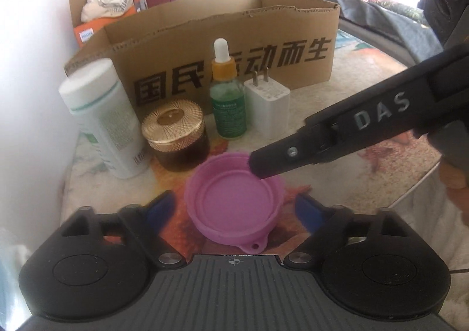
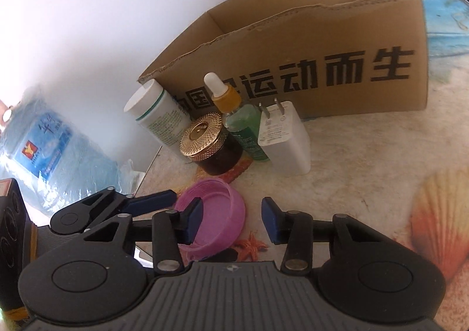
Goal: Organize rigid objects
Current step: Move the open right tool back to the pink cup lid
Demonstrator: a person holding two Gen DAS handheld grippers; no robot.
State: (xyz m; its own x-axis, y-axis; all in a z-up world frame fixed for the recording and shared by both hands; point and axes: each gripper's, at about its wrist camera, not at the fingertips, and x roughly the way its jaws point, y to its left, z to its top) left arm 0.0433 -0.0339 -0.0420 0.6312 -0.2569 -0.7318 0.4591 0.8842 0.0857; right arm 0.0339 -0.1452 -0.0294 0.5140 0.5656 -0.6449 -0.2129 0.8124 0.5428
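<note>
On the shell-printed tabletop (image 1: 337, 184), right in front of the big cardboard box (image 1: 222, 46), sits a tidy little line-up: a white bottle (image 1: 102, 122) on the left, a brown jar with a gold lid (image 1: 176, 137) beside it, then a green dropper bottle (image 1: 227, 96) and a white plug charger (image 1: 268, 105) standing prongs up. Nearer the cameras lies the pink lid (image 1: 234, 202), hollow side up, just in front of the jar. The left gripper (image 1: 234, 210) is down low with its blue pads set either side of the pink lid, jaws wide apart, and neither pad looks to be pressing on it. In comes the right gripper (image 2: 231, 219) from the right, one black finger reaching over the lid's far rim in the left wrist view. From its own camera the left blue pad hangs inside the lid's bowl and the other stands outside the rim, with a clear gap between them, so the jaws are parted and not clamped. Behind the box, a smaller carton (image 1: 96, 17) holds a pale bundle.
</note>
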